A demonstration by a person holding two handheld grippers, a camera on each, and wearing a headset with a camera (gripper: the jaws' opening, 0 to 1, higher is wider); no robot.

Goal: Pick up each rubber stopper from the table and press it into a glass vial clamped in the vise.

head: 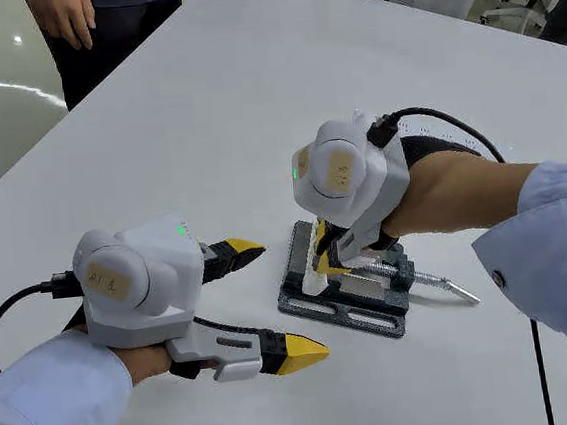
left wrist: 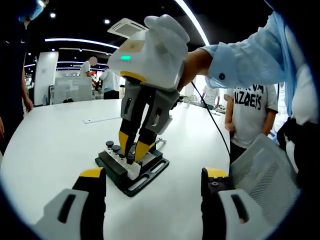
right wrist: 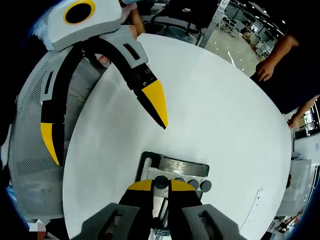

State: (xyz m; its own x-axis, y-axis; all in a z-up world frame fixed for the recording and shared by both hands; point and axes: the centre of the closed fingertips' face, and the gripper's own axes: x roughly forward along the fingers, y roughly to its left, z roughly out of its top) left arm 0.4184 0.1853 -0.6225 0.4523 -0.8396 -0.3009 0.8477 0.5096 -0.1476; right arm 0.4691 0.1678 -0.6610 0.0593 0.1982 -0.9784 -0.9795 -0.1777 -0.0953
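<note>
Right tool [right wrist: 161,186] directly above the vise [right wrist: 175,167], jaws clamped on a rubber stopper [right wrist: 161,182]; left tool [head: 273,299] beside the vise — jaws wide apart.

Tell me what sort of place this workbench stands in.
Probably an open-plan office or lab hall, not a home workshop: a large white table bearing a small vise, long ceiling strip lights overhead, and people standing around it.

White desk [head: 252,95]; dark grey vise [head: 338,313]; black stopper [right wrist: 161,181] between the right gripper's [left wrist: 134,150] yellow-tipped black jaws. Left gripper [head: 294,297]: white body, black jaws tipped yellow. Light blue sleeve [head: 557,236].
</note>
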